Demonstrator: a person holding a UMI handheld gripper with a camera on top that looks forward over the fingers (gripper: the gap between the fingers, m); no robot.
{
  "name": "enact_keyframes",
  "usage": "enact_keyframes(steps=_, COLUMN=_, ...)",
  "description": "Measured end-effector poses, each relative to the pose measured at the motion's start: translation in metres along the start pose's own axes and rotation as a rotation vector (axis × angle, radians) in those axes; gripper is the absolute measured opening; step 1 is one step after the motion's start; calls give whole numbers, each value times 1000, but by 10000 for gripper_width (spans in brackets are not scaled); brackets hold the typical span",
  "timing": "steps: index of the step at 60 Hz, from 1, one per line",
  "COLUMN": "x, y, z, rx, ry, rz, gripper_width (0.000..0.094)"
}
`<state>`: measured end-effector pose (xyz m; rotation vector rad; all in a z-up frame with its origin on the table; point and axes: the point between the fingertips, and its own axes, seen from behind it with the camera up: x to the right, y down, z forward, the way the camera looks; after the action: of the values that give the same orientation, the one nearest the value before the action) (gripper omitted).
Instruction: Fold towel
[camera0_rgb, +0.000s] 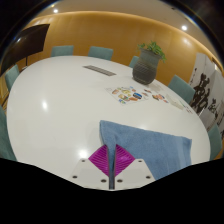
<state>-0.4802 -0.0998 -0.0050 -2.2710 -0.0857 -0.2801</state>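
A blue towel (150, 143) lies flat on the white table (60, 100), spreading from just ahead of my fingers toward the right. My gripper (111, 158) sits at the towel's near edge. Its magenta pads (99, 158) meet with only a thin line between them, and the towel's near edge runs into that line, so the fingers are shut on the towel's edge. The part of the towel under the fingers is hidden.
A potted plant (147, 62) stands at the far side of the table. Papers or cards (135, 96) lie beside it. A flat grey object (99, 70) lies farther back. Teal chairs (100, 52) ring the table. A sign with dark characters (204, 97) stands at the right.
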Motion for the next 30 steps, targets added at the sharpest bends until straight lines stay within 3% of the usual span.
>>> enact_keyframes(steps=6, x=-21, y=-15, z=-16, rx=-13, ry=-102, rz=105, gripper_width=48)
enact_keyframes(steps=14, x=-53, y=-83, z=-75, rx=61, ry=-331, rz=316, gripper_width=48)
enact_keyframes(steps=18, x=-48, y=-114, z=-100, rx=108, ry=-384, rz=406, gripper_width=50)
enact_keyframes(steps=24, x=-7, y=-112, z=-98, rx=105, ry=-359, rz=473, gripper_width=53)
enact_keyframes(steps=30, x=45, y=-68, z=-68, rx=27, ry=-219, rz=471, gripper_width=59)
